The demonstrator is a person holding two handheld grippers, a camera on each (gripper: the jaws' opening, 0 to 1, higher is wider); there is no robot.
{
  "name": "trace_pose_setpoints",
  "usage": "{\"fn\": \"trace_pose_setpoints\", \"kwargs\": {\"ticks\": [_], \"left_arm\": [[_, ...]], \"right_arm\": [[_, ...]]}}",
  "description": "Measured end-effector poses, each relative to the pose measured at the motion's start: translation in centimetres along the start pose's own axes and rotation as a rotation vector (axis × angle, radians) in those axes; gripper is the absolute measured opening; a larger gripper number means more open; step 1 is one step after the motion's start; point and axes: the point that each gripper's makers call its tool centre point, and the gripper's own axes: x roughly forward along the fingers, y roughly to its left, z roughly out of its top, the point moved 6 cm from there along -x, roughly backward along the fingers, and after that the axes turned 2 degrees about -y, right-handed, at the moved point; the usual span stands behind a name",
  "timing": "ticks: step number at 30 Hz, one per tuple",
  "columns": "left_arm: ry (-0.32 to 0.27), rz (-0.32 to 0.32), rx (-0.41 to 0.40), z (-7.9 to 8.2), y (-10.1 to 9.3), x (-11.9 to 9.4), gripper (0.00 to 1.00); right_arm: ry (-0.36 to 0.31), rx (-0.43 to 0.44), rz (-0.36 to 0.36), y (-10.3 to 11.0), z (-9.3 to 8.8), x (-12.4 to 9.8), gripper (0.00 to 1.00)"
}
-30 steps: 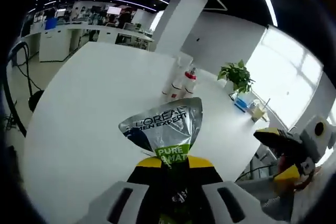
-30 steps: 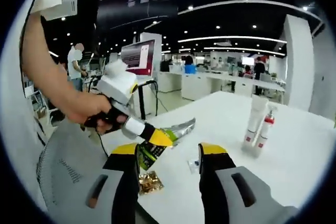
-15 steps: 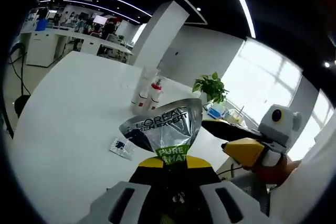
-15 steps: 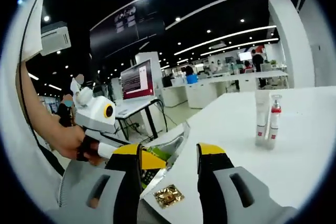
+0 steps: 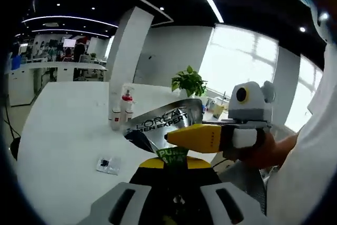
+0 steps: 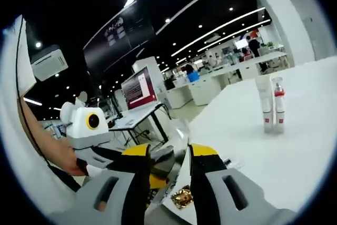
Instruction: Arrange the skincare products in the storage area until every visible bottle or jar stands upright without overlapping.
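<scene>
A silver L'Oreal Men Expert tube (image 5: 164, 124) with a green label sticks up from my left gripper (image 5: 171, 163), which is shut on its lower end. My right gripper (image 5: 179, 137) reaches in from the right, one yellow finger lying across the tube's front. In the right gripper view the tube (image 6: 182, 147) shows edge-on between the open jaws of my right gripper (image 6: 170, 154), and the left gripper (image 6: 158, 175) comes in from the left in a person's hand. A white tube (image 6: 266, 110) and a red-capped pump bottle (image 6: 279, 107) stand upright side by side on the white table (image 6: 247, 146).
A small flat sachet (image 5: 108, 165) lies on the table (image 5: 63, 146) near its front edge, and a gold sachet (image 6: 183, 197) lies below my right jaws. A potted plant (image 5: 189, 80) stands at the far end. Office desks and a monitor (image 6: 139, 88) are behind.
Both hands have come together. The right gripper has moved in over the tube, and its jaws have narrowed around it. The left gripper still holds the tube.
</scene>
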Motion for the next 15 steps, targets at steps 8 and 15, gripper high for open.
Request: {"fn": "trace_pose_setpoints", "kwargs": {"ticks": [8,15], "left_arm": [[0.003,-0.028,0.056,-0.13,0.03,0.15,0.12],[0.013,-0.057,0.048,-0.42,0.16,-0.3,0.19]], "right_arm": [[0.024,0.055,0.003,0.14,-0.17,-0.41,0.18],[0.038,0.015,0.042,0.89,-0.34,-0.62,0.12]]}}
